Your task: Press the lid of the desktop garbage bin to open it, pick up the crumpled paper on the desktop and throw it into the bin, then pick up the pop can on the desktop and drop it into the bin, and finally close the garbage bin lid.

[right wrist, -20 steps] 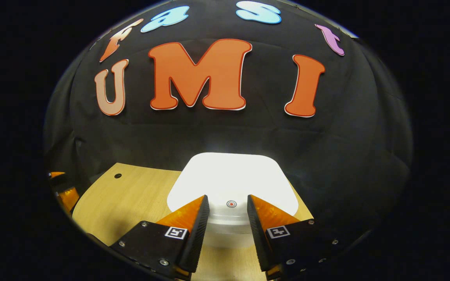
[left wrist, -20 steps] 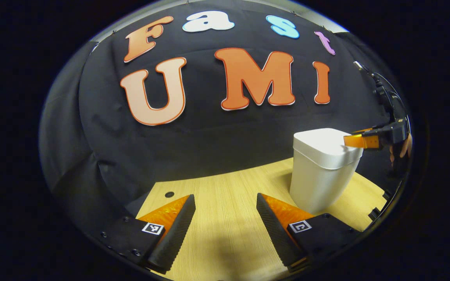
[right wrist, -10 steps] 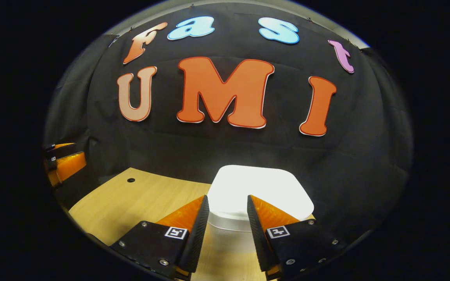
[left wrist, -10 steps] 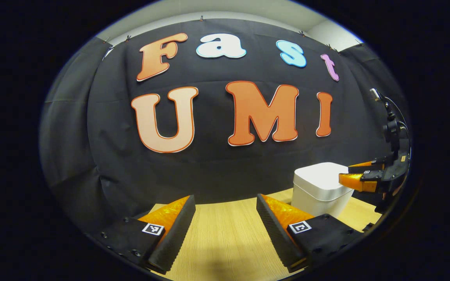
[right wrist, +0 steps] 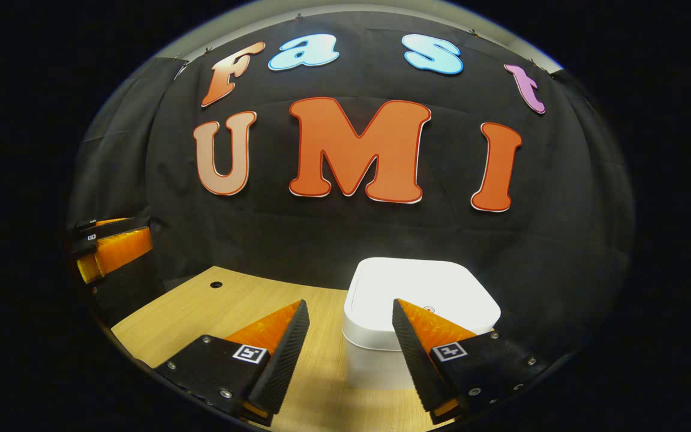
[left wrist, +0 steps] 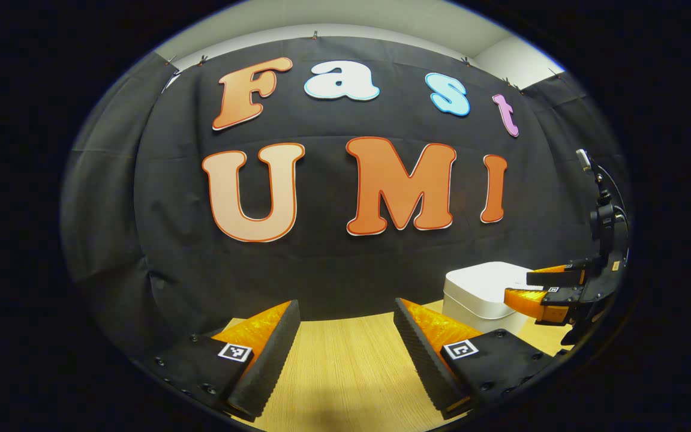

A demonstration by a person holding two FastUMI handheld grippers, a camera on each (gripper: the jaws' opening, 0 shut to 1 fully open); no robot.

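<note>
The white desktop bin [right wrist: 423, 288] stands on the wooden table [right wrist: 201, 312] with its lid down flat. A small round mark [right wrist: 428, 309] sits near the lid's front edge. My right gripper [right wrist: 350, 302] hovers open just in front of the bin and above it, touching nothing. In the left gripper view the bin [left wrist: 480, 291] stands at the far right, with the right gripper [left wrist: 519, 287] beside its lid. My left gripper [left wrist: 346, 302] is open over bare table [left wrist: 345, 372], well left of the bin. It also shows at the left edge [right wrist: 111, 246] of the right gripper view.
A small round hole [right wrist: 216, 284] lies in the tabletop at the back left. The black cloth wall hangs close behind the bin and the table's far edge. Bare wood stretches between the two grippers.
Both grippers have pulled back and tilted up, so the bin looks lower and farther. My right gripper came off the lid and its fingers spread wider. The lid stays down.
</note>
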